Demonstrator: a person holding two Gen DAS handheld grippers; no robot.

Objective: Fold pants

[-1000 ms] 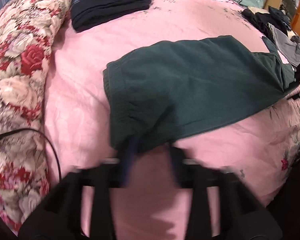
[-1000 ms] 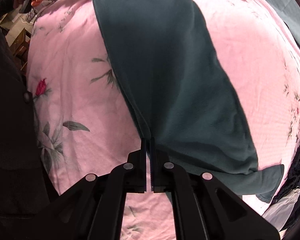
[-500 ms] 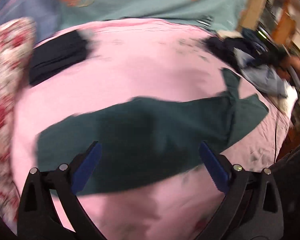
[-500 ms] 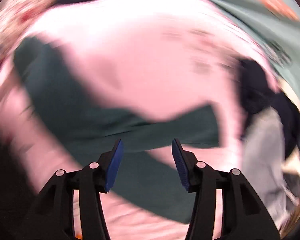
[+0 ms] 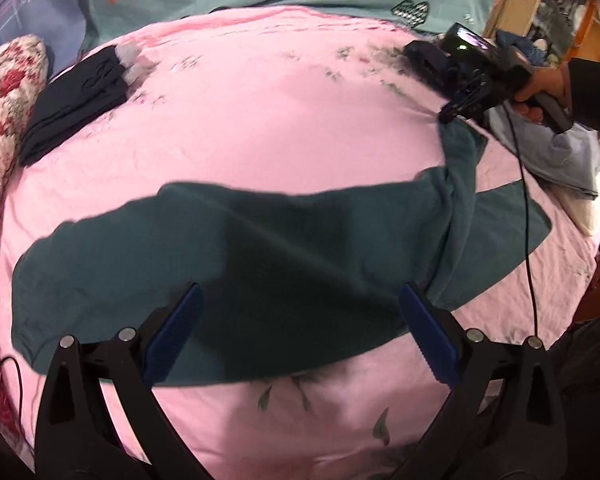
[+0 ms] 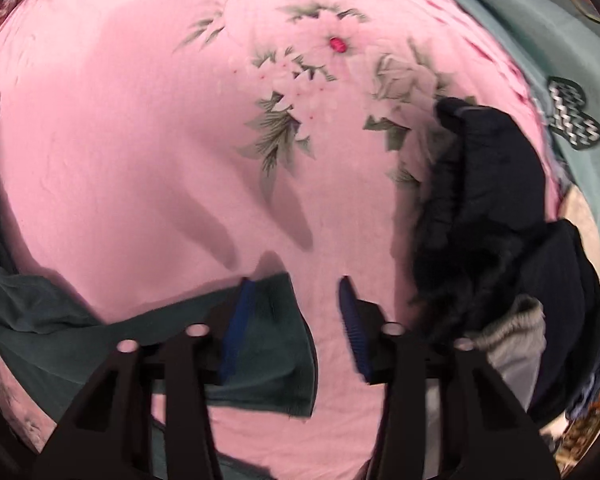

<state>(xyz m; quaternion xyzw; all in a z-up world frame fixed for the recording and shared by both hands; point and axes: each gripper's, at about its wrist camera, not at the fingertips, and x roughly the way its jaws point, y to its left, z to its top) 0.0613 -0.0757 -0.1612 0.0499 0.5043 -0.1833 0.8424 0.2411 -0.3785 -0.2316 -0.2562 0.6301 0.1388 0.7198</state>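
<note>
Dark green cotton pants (image 5: 268, 256) lie stretched across the pink flowered bedsheet (image 5: 260, 120), long axis running sideways in the left wrist view, waistband end at left, leg ends at right. Over their middle the left gripper (image 5: 300, 332) hangs with jaws at full spread, holding nothing. At the far leg end, the right gripper (image 6: 296, 320) has its jaws part open after closing a little; the hem corner (image 6: 276, 344) sits between them, unpinched. Its underside is hidden; the near edge is blurred.
</note>
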